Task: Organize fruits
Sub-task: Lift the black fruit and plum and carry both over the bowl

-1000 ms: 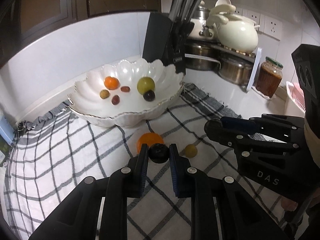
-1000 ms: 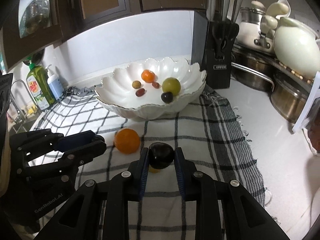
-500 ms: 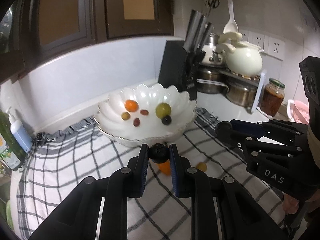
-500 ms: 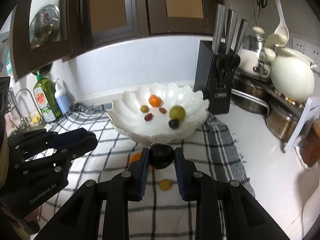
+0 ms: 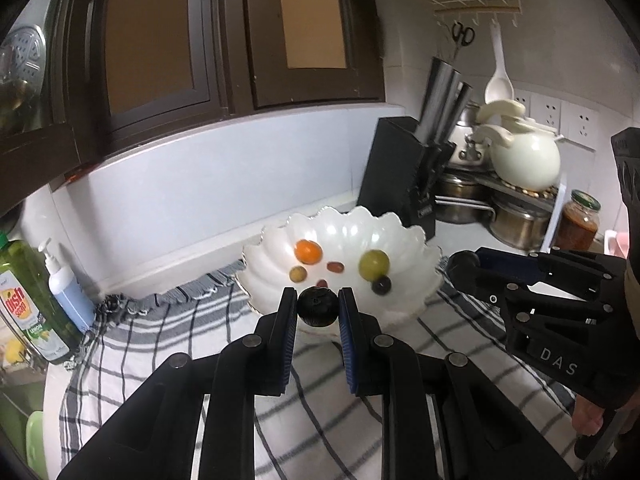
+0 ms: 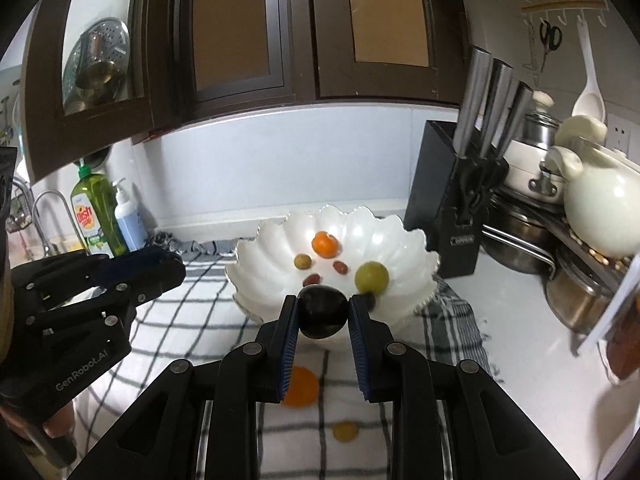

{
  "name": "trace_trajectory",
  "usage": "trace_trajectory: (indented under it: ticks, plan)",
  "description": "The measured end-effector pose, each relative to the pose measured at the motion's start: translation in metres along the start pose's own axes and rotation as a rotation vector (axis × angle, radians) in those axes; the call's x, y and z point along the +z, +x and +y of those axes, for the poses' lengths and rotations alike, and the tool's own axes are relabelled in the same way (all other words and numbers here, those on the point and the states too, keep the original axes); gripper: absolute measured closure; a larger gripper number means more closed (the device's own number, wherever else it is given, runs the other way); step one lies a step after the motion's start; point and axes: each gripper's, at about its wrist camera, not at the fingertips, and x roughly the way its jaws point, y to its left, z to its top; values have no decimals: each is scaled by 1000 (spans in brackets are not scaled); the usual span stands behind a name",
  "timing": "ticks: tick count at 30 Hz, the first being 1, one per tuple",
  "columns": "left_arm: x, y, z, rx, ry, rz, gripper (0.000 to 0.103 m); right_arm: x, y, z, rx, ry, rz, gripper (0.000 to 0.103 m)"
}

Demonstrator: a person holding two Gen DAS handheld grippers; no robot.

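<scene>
- My left jaws point(image 5: 318, 307) are clamped on a small dark, round fruit point(image 5: 317, 306), with the blue pads pressing it from both sides.
- My right jaws point(image 6: 323, 311) are closed on a larger dark plum point(image 6: 322, 311), held the same way between the pads.
- Both fruits are up in the air, in front of the near rim of the white scalloped bowl point(image 5: 416, 240) and not touching it.
- The bowl stands on a checked cloth point(image 5: 132, 344) spread over the desk.
- Inside the bowl lie a small orange point(image 5: 308, 251), a green round fruit point(image 5: 373, 264), a little yellowish one point(image 5: 298, 274), a couple of small reddish ones point(image 5: 335, 267) and a dark grape point(image 5: 381, 285) just beside the green fruit.
- Seen from my right side, an orange fruit point(image 6: 301, 386) and a small yellow fruit point(image 6: 345, 431) sit on the cloth below my jaws, outside the bowl and a little apart from each other.
- A black knife block point(image 6: 452, 196) stands behind the bowl to the right, with a cream pot point(image 6: 604, 212) and steel pans point(image 5: 516, 224) farther right.
- A green dish soap bottle point(image 6: 94, 212) and a white pump bottle point(image 6: 128, 220) stand at the left by the wall.
- Each of my grippers shows at the edge of the other's view, level with the bowl.
</scene>
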Motion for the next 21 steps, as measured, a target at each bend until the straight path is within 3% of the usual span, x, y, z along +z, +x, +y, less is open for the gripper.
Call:
trace_trajectory:
  ticks: [12, 21]
  plan:
    - [26, 41, 22, 36, 20, 8, 81, 27, 53, -3, 35, 10, 58, 77]
    - [40, 92, 33, -8, 22, 69, 81, 40, 99, -10, 50, 18, 131, 77]
